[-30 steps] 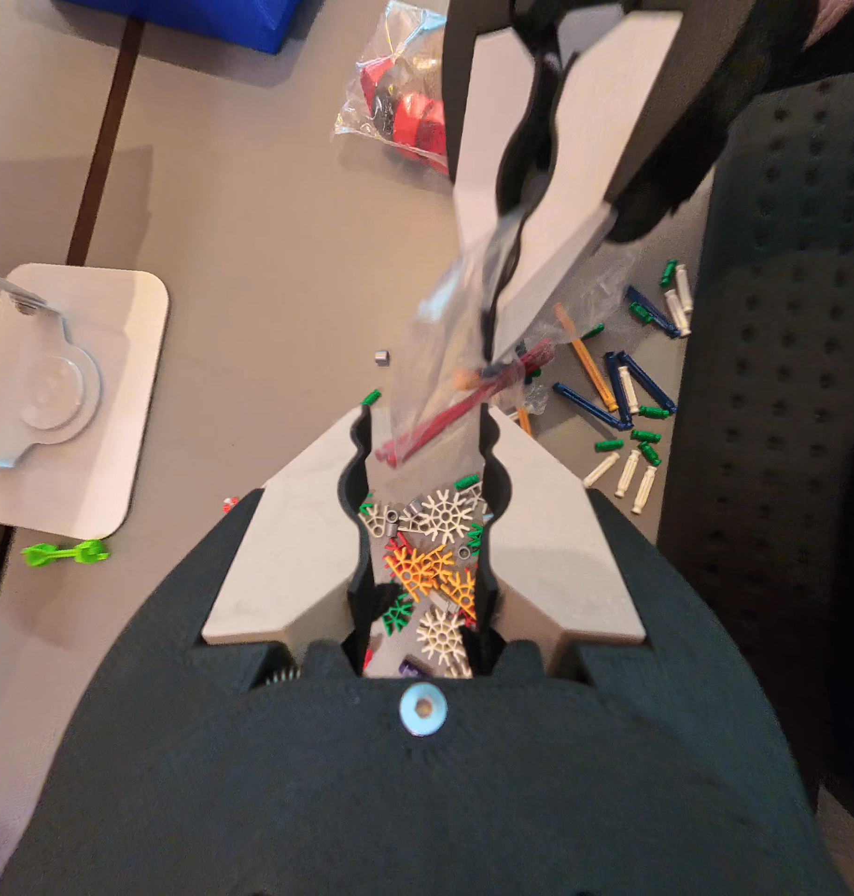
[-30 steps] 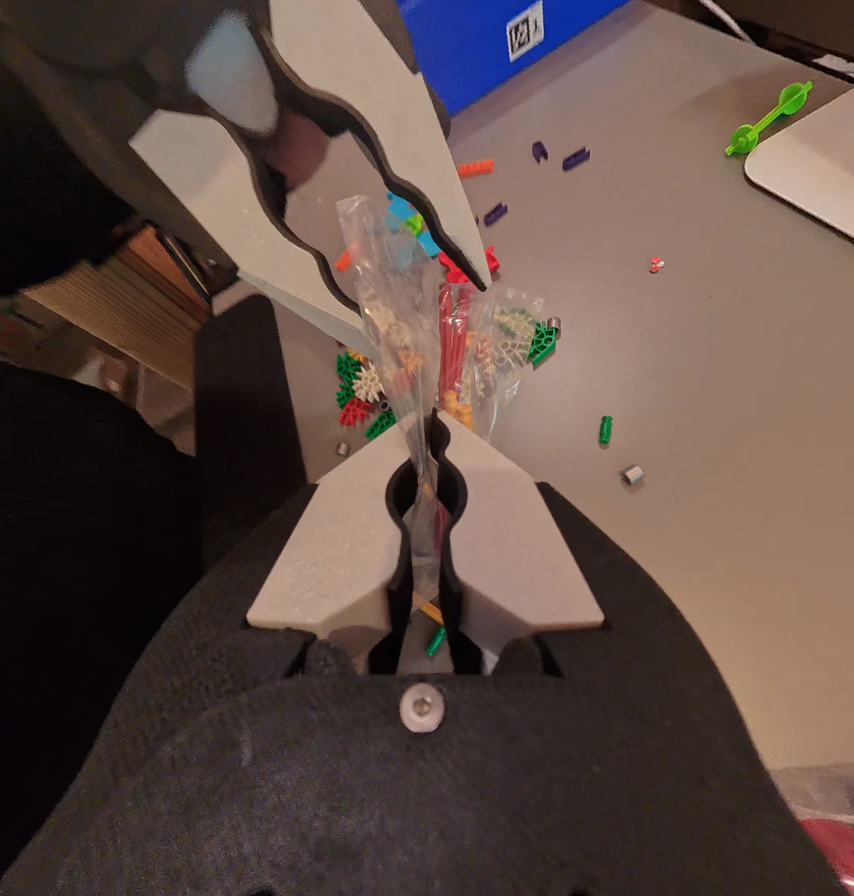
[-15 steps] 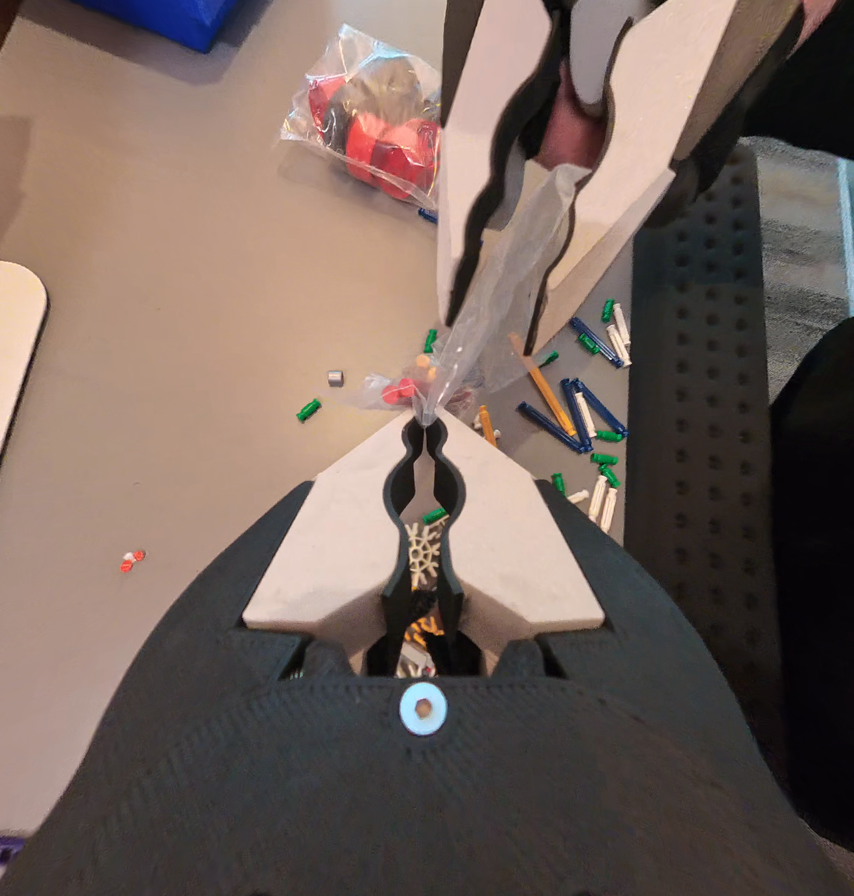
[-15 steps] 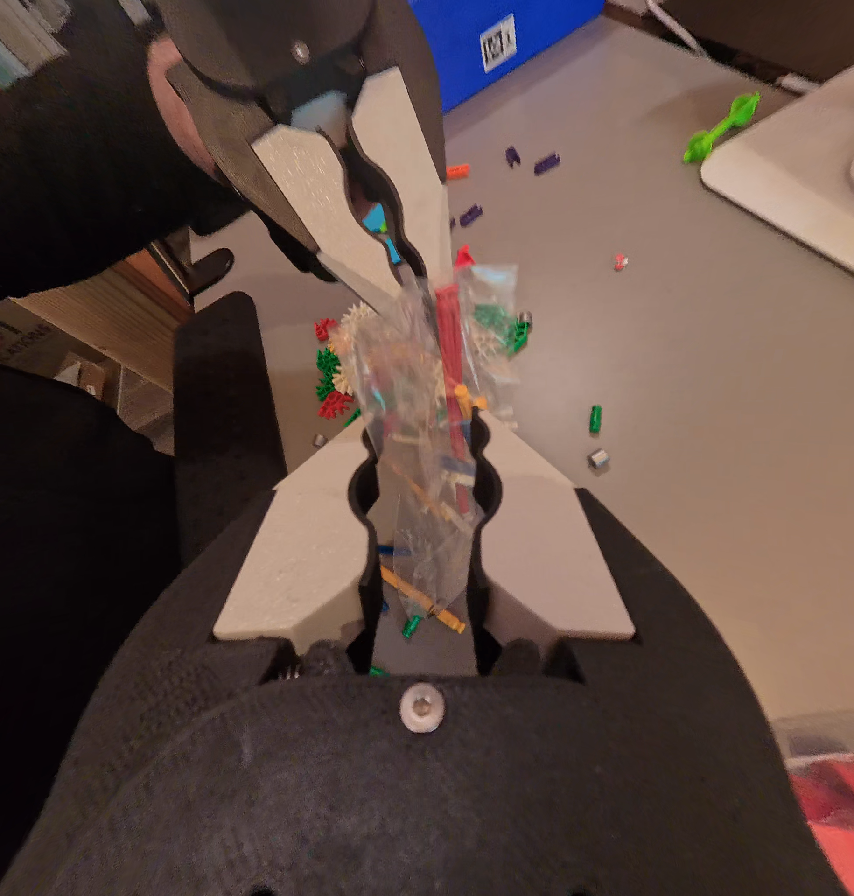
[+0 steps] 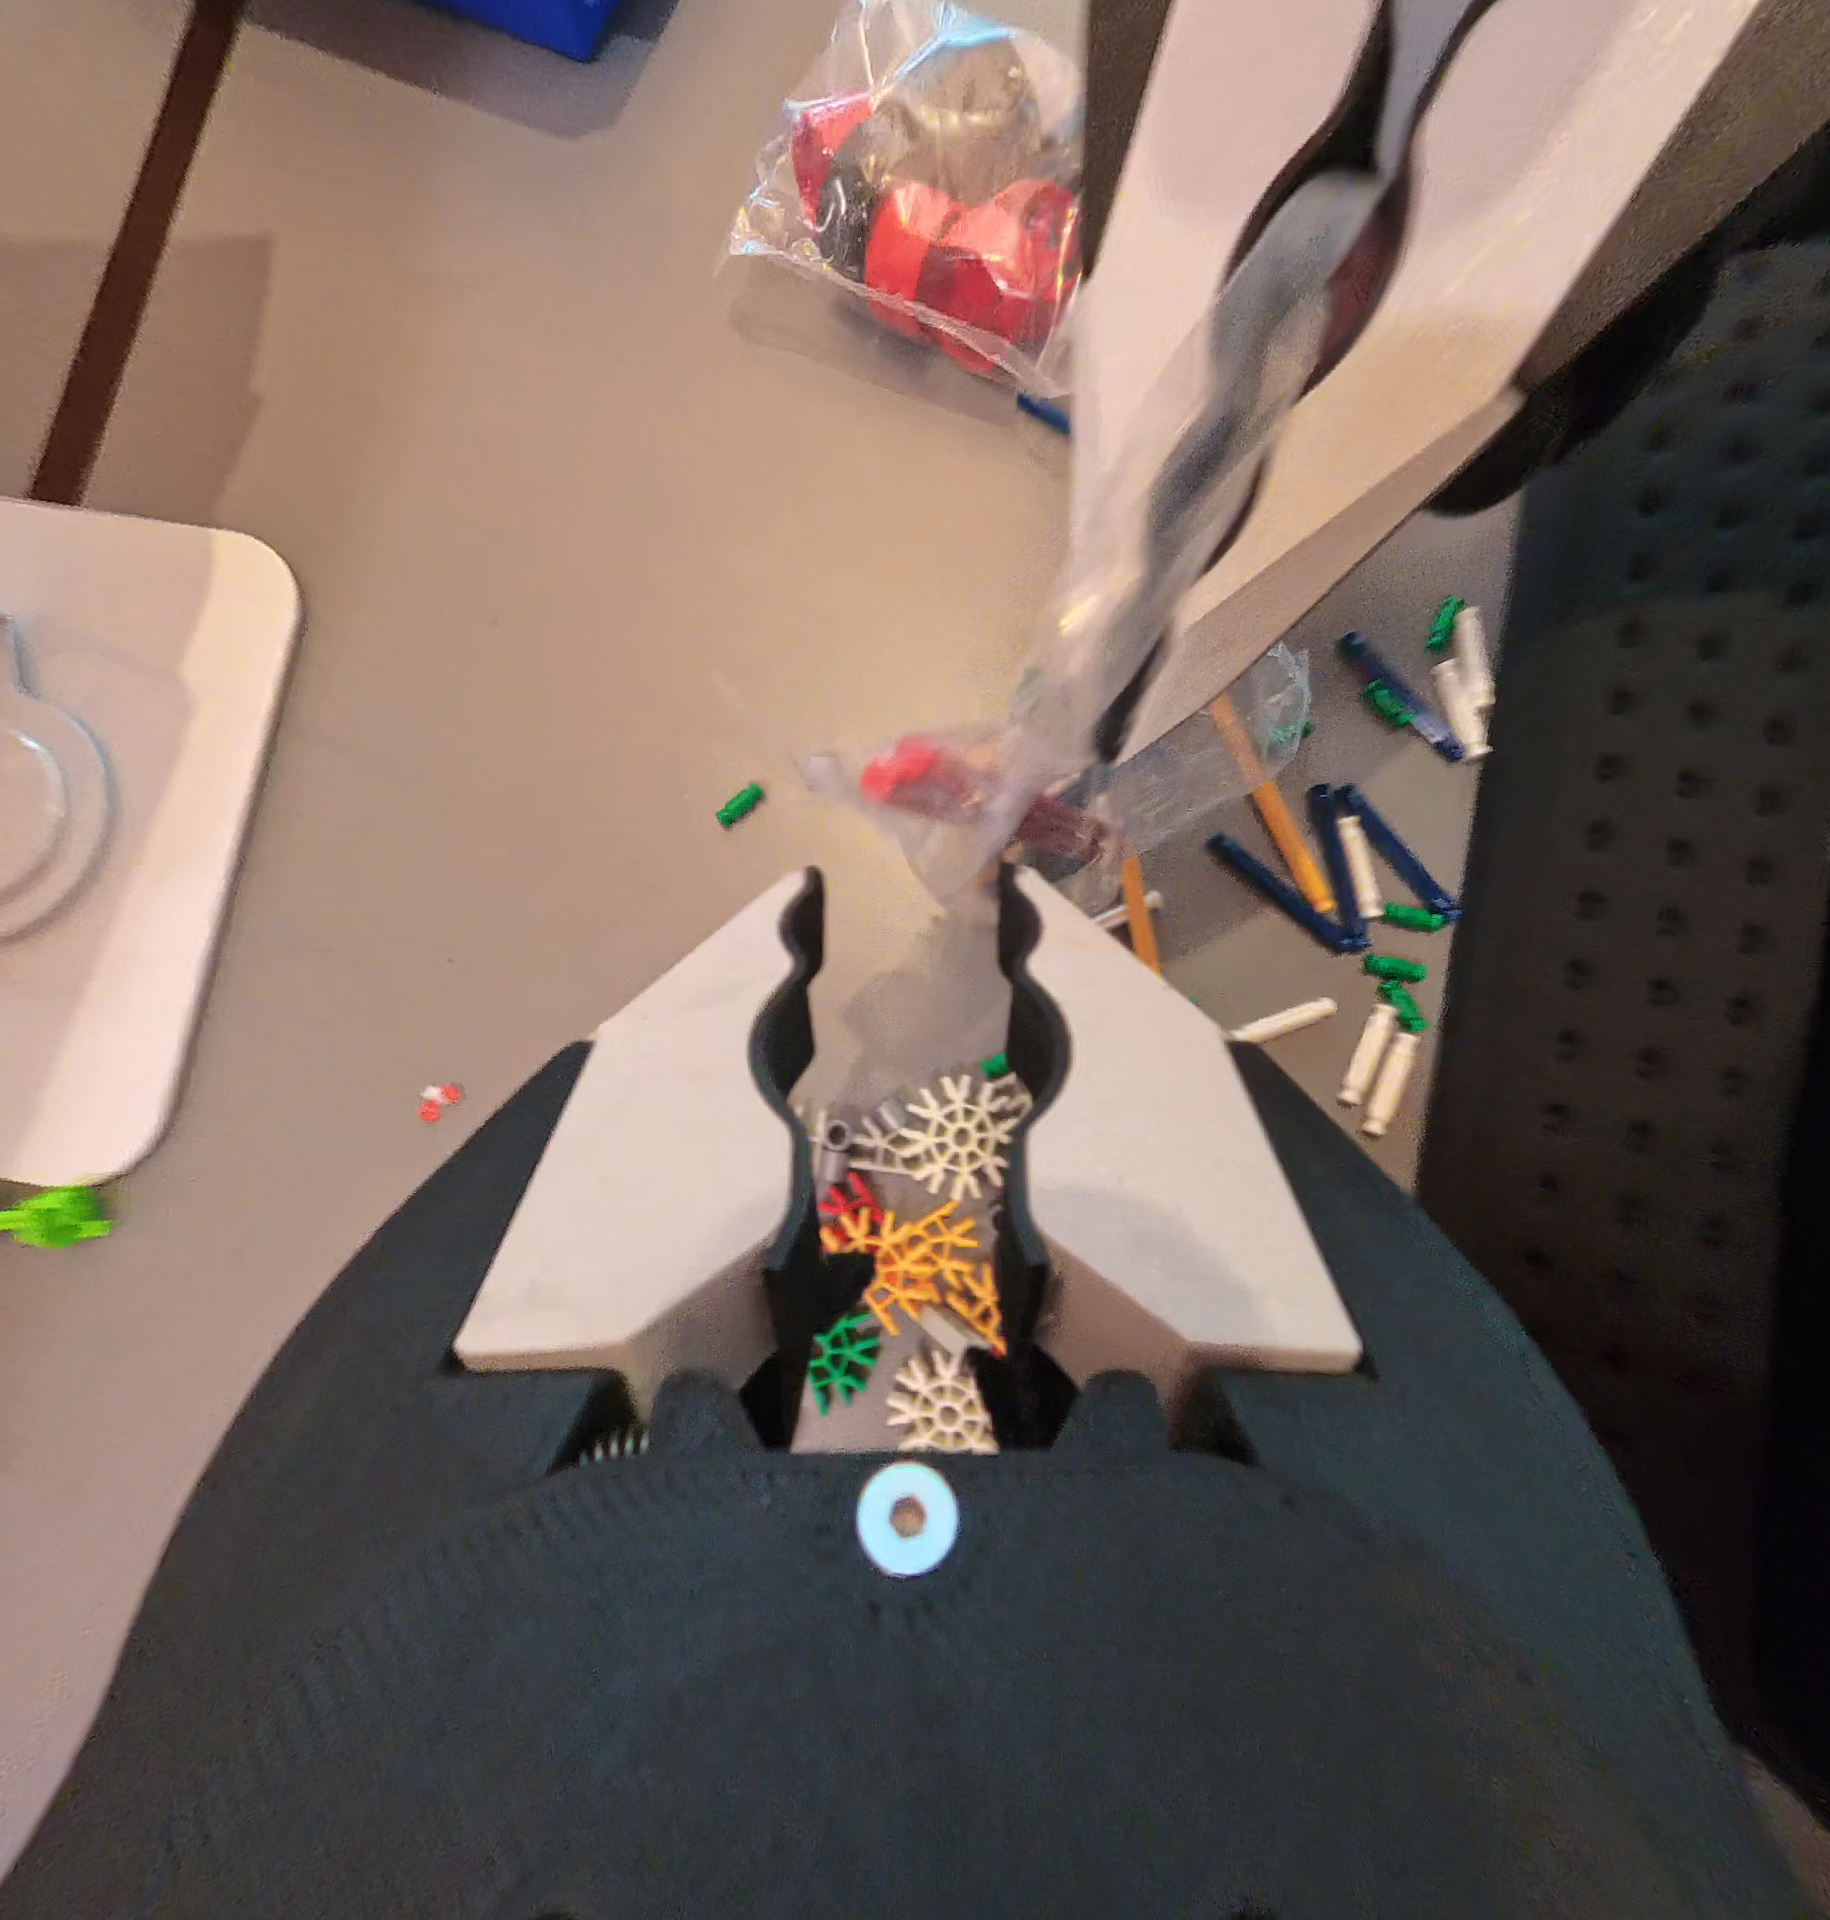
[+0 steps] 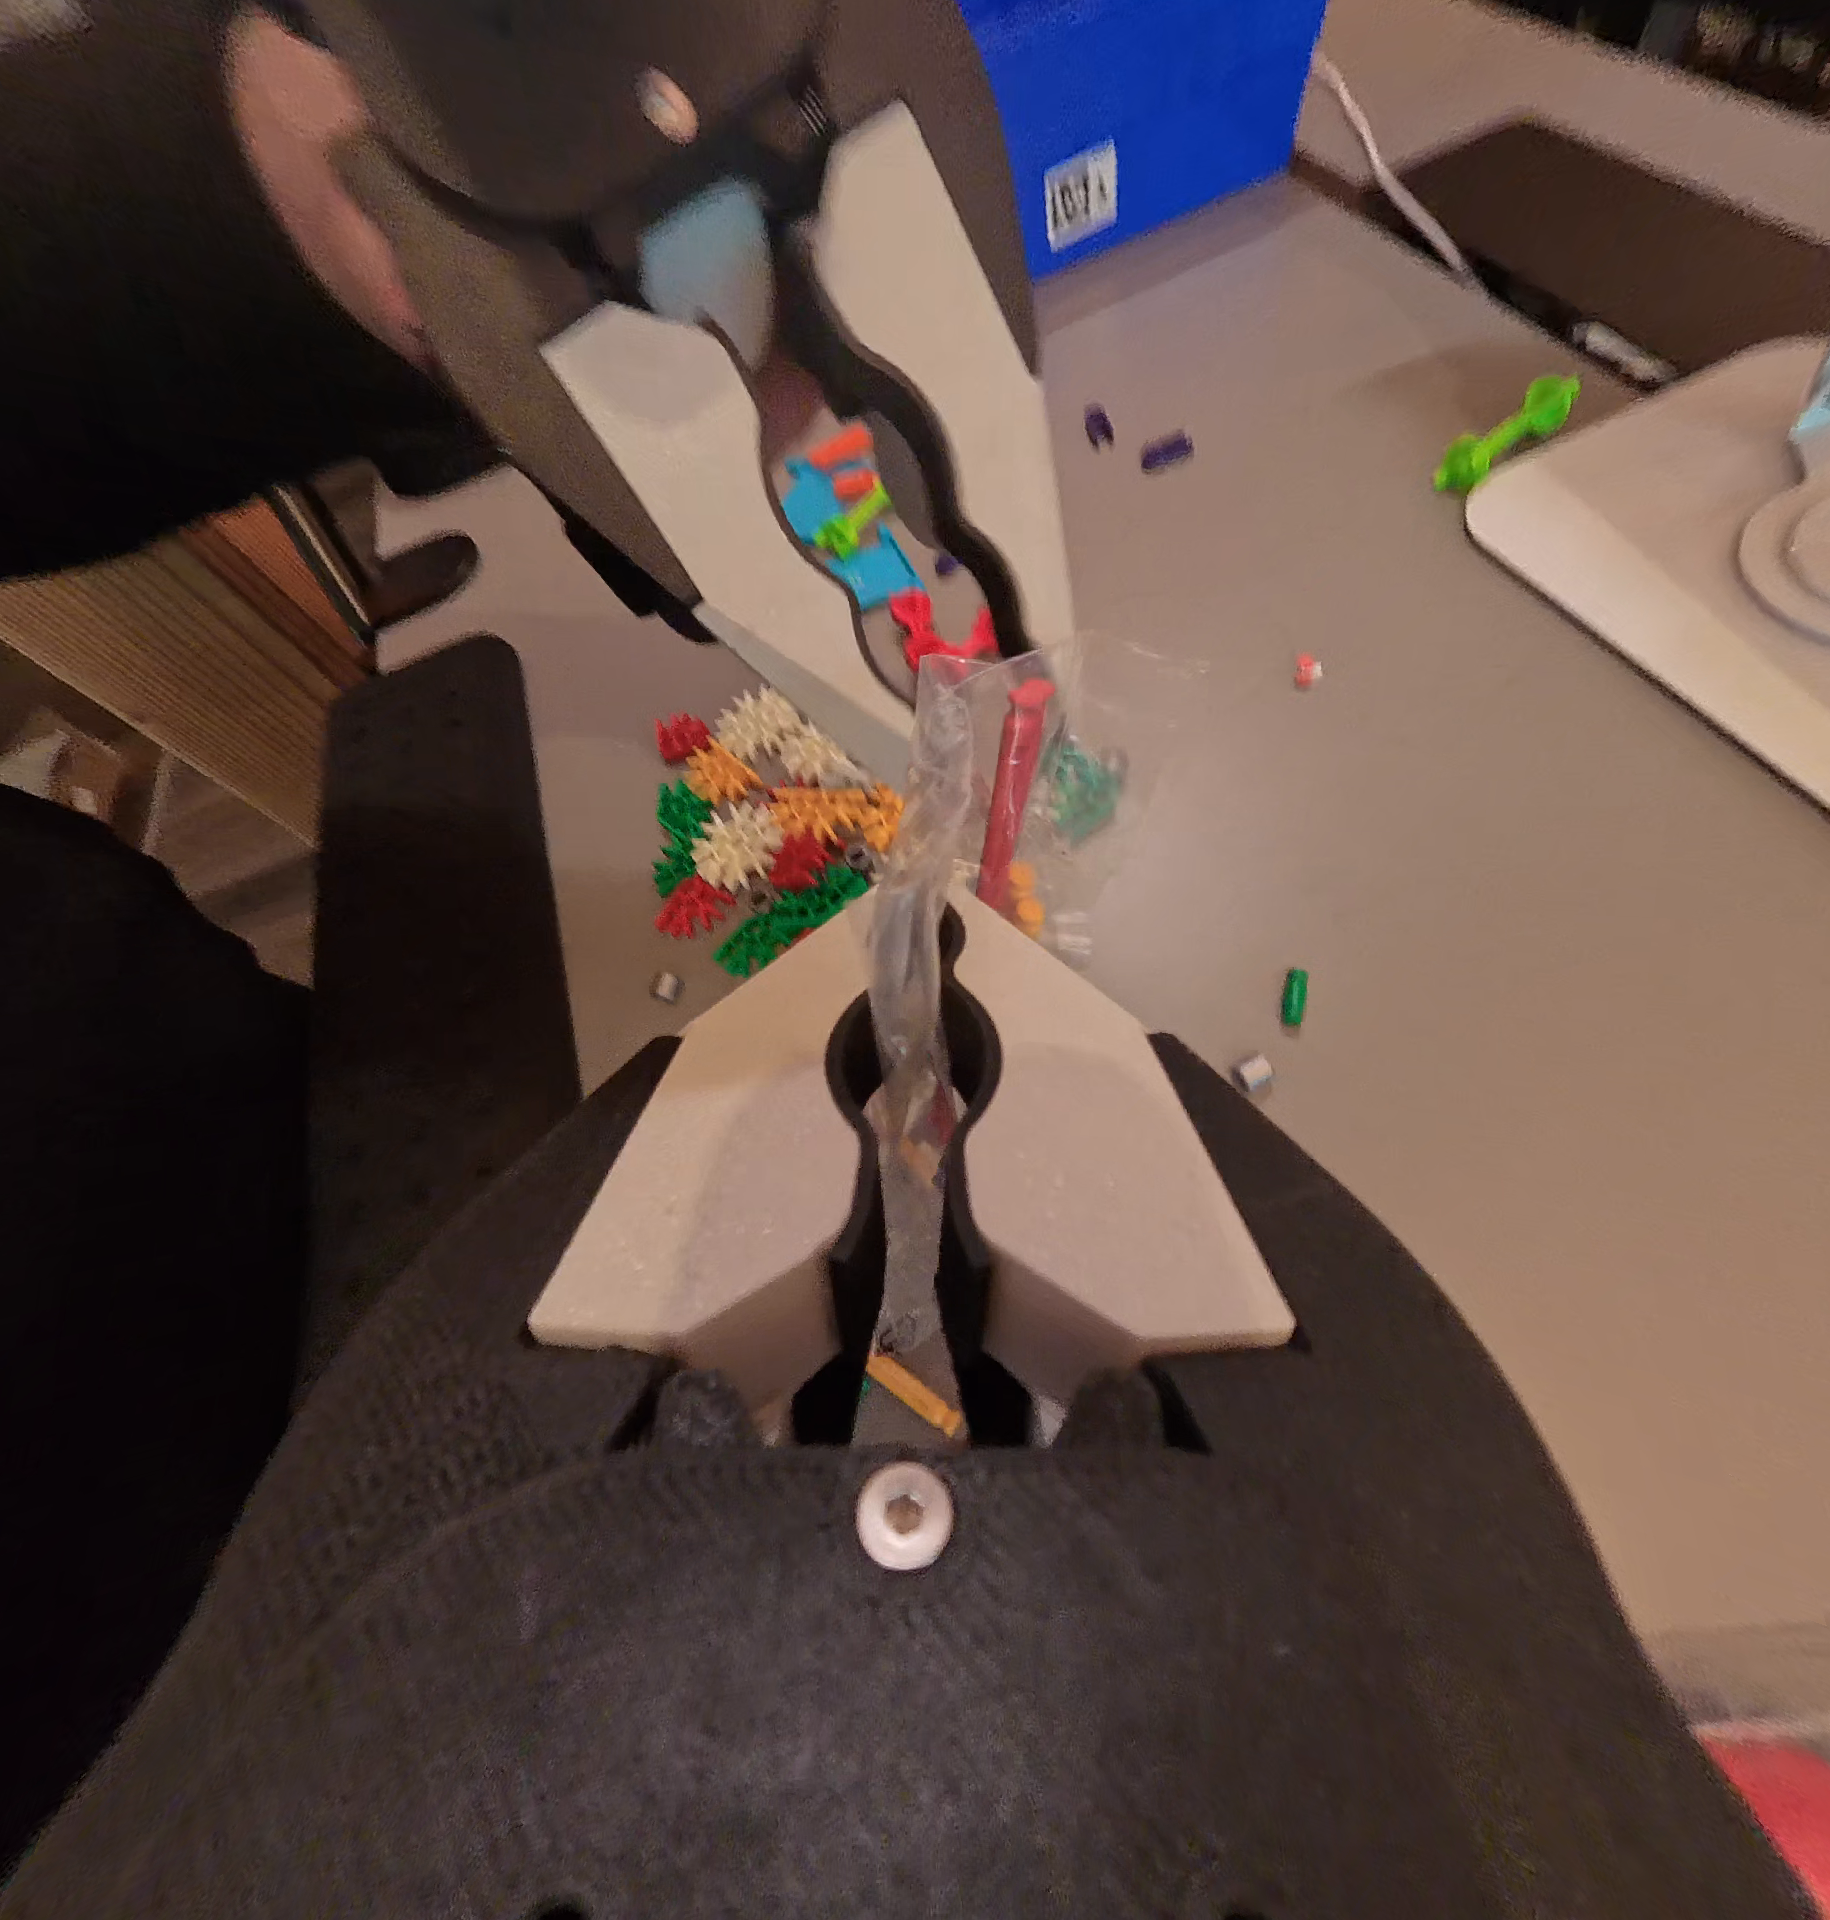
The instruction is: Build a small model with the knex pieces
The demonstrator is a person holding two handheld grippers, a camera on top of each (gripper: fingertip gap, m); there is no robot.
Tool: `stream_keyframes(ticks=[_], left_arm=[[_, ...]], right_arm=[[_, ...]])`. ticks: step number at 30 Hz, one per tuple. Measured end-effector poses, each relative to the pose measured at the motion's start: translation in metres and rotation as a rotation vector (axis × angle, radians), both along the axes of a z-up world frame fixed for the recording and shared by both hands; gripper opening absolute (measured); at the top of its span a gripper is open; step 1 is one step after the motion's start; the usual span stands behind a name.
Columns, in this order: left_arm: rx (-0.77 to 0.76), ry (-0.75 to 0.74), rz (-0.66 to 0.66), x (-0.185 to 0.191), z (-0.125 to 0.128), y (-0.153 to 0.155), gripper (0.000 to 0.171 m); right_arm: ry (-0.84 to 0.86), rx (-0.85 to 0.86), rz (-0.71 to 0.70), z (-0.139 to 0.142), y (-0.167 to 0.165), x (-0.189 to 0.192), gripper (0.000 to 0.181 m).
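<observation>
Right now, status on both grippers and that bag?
Right gripper shut on clear bag. Left gripper open, bag edge at its right fingertip. Snowflake connectors piled beneath.

L tongs (image 5: pixel 909 883) apart; R tongs (image 6: pixel 950 914) pinched tight.

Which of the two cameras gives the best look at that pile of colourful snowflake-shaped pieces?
The right wrist view: the whole pile of snowflake-shaped pieces lies in the open on the table. The left wrist view shows only part of it, framed between the open left gripper.
</observation>
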State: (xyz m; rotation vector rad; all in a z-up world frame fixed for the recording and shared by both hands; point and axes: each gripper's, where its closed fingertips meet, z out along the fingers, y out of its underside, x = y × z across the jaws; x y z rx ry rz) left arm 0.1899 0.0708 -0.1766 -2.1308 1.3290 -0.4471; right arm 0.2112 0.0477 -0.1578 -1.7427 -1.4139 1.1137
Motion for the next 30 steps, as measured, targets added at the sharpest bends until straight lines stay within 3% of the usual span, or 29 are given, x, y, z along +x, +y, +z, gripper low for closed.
stream_keyframes(ticks=[2,7,9,11,16,17,19,25,28,30], left_arm=[[-0.066,-0.119,0.026,-0.008,0.002,0.004,0.044],[-0.375,-0.726,-0.114,0.012,0.036,-0.006,0.051],[-0.453,-0.842,-0.176,0.017,0.038,-0.011,0.035],[-0.511,-0.923,-0.248,0.02,0.042,-0.021,0.006],[-0.436,-0.874,-0.189,0.022,0.035,-0.021,0.0],[-0.428,-0.855,-0.17,0.021,0.033,-0.021,0.0],[-0.391,-0.832,-0.122,0.017,0.031,-0.018,0.0],[-0.272,-0.804,0.008,0.009,0.034,-0.014,0.0],[-0.281,-0.823,0.026,0.005,0.032,-0.017,0.0],[-0.322,-0.84,0.057,-0.002,0.029,-0.01,0.039]], right_arm=[[0.089,0.0,0.022,0.018,-0.003,0.0,0.0],[0.179,-0.029,0.153,0.028,-0.02,0.002,0.0],[0.197,-0.031,0.184,0.029,-0.022,0.005,0.0],[0.172,-0.049,0.208,0.022,-0.023,0.009,0.0],[0.093,-0.095,0.134,0.004,-0.012,0.018,0.0],[0.079,-0.106,0.125,0.004,-0.012,0.018,0.013],[0.078,-0.064,0.094,0.005,-0.009,0.018,0.0],[0.128,-0.163,-0.001,0.01,0.006,0.016,0.0],[0.133,-0.165,0.03,0.009,0.001,0.012,0.0],[0.188,-0.142,0.084,0.02,-0.006,0.011,0.0]])
